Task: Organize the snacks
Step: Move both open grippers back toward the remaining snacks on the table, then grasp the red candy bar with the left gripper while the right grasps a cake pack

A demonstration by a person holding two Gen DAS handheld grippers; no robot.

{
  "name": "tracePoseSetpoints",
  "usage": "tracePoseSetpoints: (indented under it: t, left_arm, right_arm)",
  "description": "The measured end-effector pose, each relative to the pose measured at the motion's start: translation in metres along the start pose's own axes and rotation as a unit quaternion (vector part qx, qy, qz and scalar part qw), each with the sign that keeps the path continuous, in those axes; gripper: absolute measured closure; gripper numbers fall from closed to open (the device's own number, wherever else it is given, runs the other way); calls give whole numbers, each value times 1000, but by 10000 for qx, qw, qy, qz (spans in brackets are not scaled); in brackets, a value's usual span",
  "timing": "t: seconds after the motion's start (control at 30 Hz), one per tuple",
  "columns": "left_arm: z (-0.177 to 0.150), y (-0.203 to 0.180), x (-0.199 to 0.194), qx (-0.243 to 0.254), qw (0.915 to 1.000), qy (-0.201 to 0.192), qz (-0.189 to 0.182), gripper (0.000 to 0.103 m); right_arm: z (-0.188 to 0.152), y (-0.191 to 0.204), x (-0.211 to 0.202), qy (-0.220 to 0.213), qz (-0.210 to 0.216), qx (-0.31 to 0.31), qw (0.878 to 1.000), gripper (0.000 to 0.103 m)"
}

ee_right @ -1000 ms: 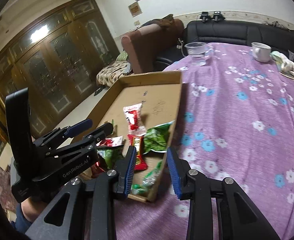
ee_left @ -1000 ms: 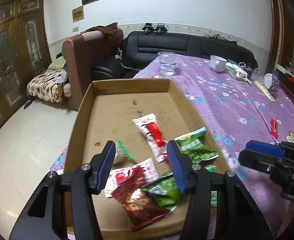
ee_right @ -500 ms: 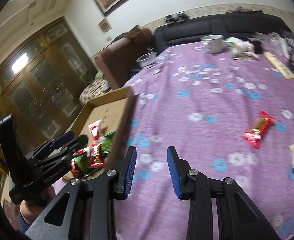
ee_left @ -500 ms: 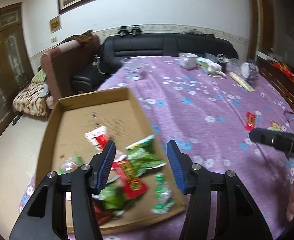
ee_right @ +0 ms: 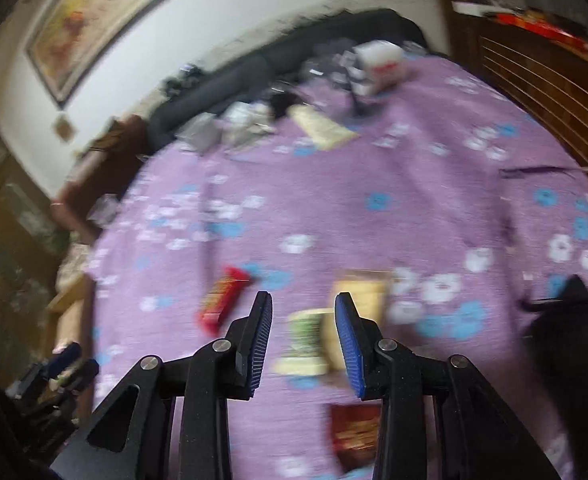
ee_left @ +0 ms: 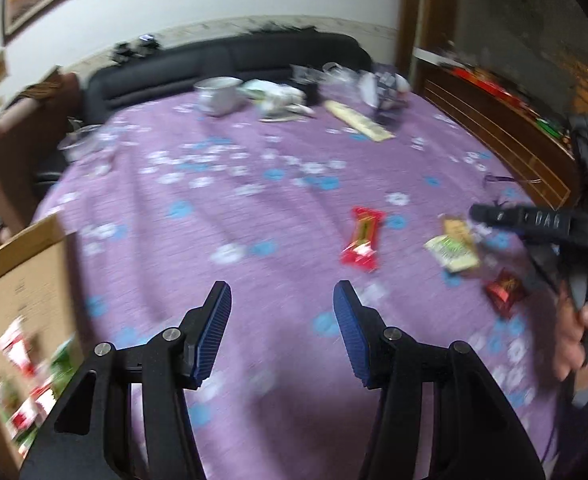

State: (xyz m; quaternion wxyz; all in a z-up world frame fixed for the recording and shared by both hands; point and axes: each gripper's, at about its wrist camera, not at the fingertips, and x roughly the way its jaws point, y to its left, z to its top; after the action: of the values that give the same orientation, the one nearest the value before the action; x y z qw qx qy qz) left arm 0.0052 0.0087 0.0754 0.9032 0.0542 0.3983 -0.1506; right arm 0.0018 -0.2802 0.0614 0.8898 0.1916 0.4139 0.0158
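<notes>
The purple flowered table (ee_left: 221, 200) spreads ahead of both my jaws. The cardboard box (ee_left: 17, 280) of snacks sits off left of my left gripper (ee_left: 281, 332), whose jaws gape empty. My right gripper (ee_right: 304, 340), jaws narrowly parted and empty, frames a green-and-cream packet (ee_right: 306, 340); a red bar (ee_right: 221, 298) lies just left.

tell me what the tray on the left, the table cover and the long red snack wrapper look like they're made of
Tray: matte brown corrugated cardboard, judging by its thick raw edge.
Table cover: probably woven fabric, matte purple with printed flowers and soft creases.
Long red snack wrapper: likely glossy plastic film, with crimped ends and bright glints.
</notes>
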Motion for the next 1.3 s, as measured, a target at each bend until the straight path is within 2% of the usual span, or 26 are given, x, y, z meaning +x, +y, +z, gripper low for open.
tracePoseSetpoints:
  t: [0.07, 0.2, 0.3, 0.4, 0.63, 0.7, 0.73, 0.77, 0.8, 0.87, 0.9, 0.93, 1.07, 1.13, 1.23, 1.3]
  left_arm:
    - [16, -13, 21, 56, 9995, 200, -216, 51]
    - [32, -39, 58, 307, 9982, 502, -144, 51]
    - [29, -51, 75, 480, 9964, 685, -113, 51]
    - [29, -58, 85, 563, 9963, 639, 66, 51]
    - [31, -64, 110, 554, 9966, 611, 87, 51]
    - [28, -66, 107, 563, 9973, 464, 92, 63]
    - [28, -67, 105, 581, 9972, 456, 105, 77]
    - [27, -66, 104, 605, 9969, 457, 195, 84]
    - [25, -64, 101, 641, 9962, 465, 366, 84]
    - [21, -54, 97, 563, 9965, 521, 341, 84]
    - [18, -47, 93, 476, 9968, 554, 321, 84]
    - [15, -39, 90, 398, 9970, 577, 339, 84]
    - [0, -14, 74, 215, 9971, 602, 403, 85]
    - [-8, -2, 67, 135, 9973, 584, 414, 84]
    - [-14, 10, 61, -8, 9975, 486, 522, 85]
    - [-15, 20, 61, -199, 9979, 422, 443, 85]
  right_arm:
    - [1, -8, 7, 131, -111, 115, 9998, 67]
    - [3, -15, 20, 232, -291, 92, 9993, 67]
    - [3, -14, 23, 302, -336, 15, 9990, 67]
    - [2, -8, 31, 351, -374, -75, 9987, 65]
    - [-1, -7, 38, 342, -488, -173, 9981, 63]
    - [-2, -6, 40, 346, -523, -227, 9978, 63]
    - [-3, -5, 40, 319, -568, -286, 9975, 64]
    - [-4, -3, 40, 308, -609, -347, 9971, 63]
    - [-5, 0, 41, 304, -647, -424, 9965, 61]
    - [-9, 6, 41, 270, -763, -616, 9948, 61]
    - [-12, 11, 41, 262, -838, -746, 9933, 65]
    - [-15, 14, 42, 264, -828, -835, 9927, 66]
    - [-32, 42, 42, 486, -272, -1320, 9897, 68]
    - [-46, 63, 40, 710, 335, -1575, 9844, 69]
    - [-57, 90, 32, 642, 387, -1983, 9773, 70]
    - [-55, 99, 26, 568, 379, -2069, 9760, 70]
